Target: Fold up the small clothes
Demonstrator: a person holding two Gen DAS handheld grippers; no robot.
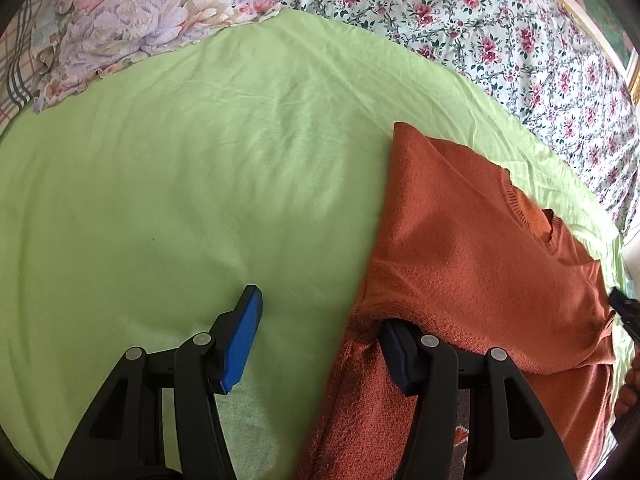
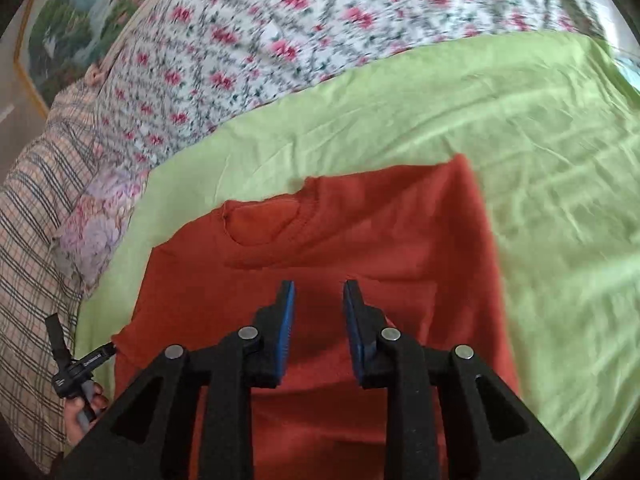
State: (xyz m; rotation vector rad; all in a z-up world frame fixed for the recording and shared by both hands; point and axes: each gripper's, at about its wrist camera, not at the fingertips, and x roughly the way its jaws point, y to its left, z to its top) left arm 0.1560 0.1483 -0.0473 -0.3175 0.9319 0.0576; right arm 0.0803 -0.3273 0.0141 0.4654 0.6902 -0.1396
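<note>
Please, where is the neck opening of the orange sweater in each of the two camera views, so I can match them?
Left wrist view: the neck opening is right of centre, at the sweater's far right part.
Right wrist view: the neck opening is left of centre, above the right hand-held gripper.
Shared landmark: the green sheet under the orange sweater.

Orange knit sweater [image 2: 320, 248], partly folded, lying flat
</note>
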